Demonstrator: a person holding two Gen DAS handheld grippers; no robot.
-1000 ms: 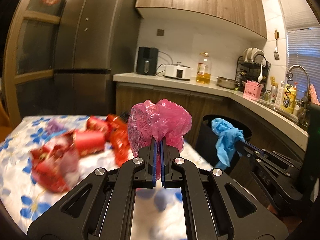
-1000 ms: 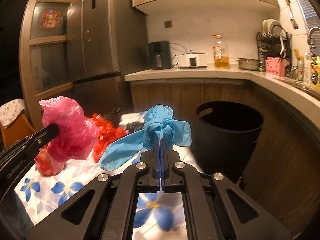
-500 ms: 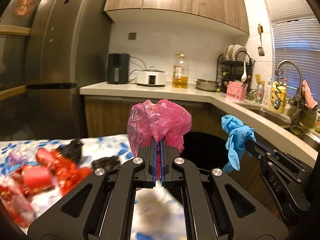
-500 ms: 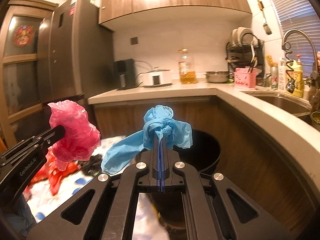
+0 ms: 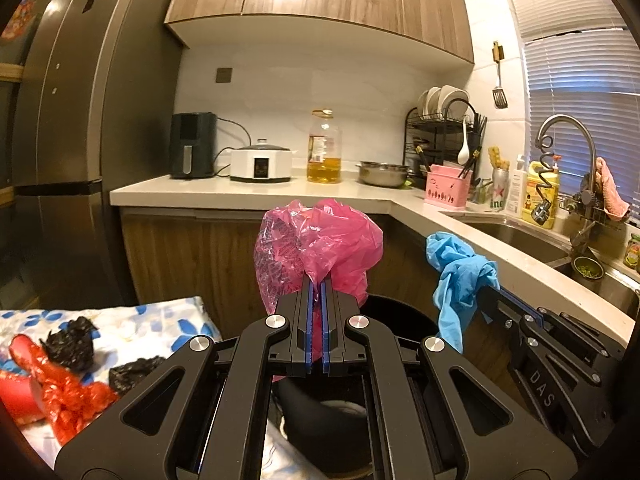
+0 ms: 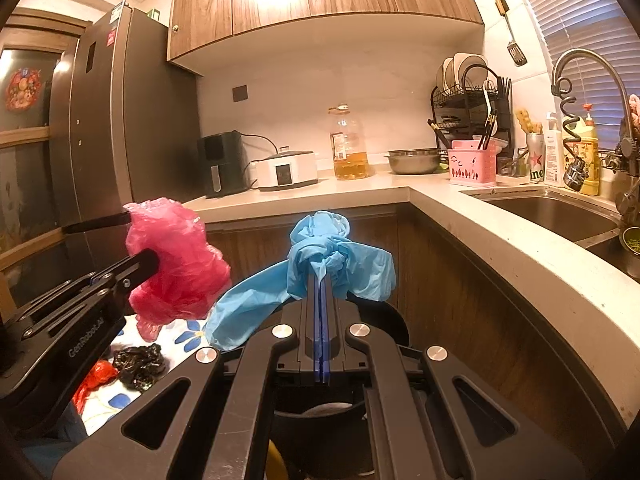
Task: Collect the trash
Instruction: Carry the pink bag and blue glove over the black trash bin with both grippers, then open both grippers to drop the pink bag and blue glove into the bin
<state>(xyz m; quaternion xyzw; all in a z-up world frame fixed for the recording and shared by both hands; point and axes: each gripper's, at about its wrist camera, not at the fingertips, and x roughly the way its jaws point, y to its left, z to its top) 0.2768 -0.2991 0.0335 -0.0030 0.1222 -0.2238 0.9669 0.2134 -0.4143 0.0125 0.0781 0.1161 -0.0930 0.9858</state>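
My left gripper (image 5: 316, 284) is shut on a crumpled pink plastic bag (image 5: 320, 244); the bag also shows in the right wrist view (image 6: 176, 256). My right gripper (image 6: 320, 276) is shut on a crumpled blue glove (image 6: 320, 256), also seen in the left wrist view (image 5: 456, 276). Both hang above the black trash bin (image 5: 404, 320), whose rim also shows in the right wrist view (image 6: 394, 322), with something white inside. Red wrappers (image 5: 60, 392) and black crumpled bits (image 5: 72, 340) lie on the flowered tablecloth (image 5: 160, 320) at lower left.
The wooden cabinet front (image 5: 192, 256) and the counter (image 6: 520, 252) curve round behind and to the right of the bin. A sink (image 6: 552, 212) and tap are at right. A fridge (image 5: 80, 160) stands at left.
Both grippers have swung right, off the table and over the black bin, still holding the pink bag and the blue glove. The table litter has slid to the lower left.
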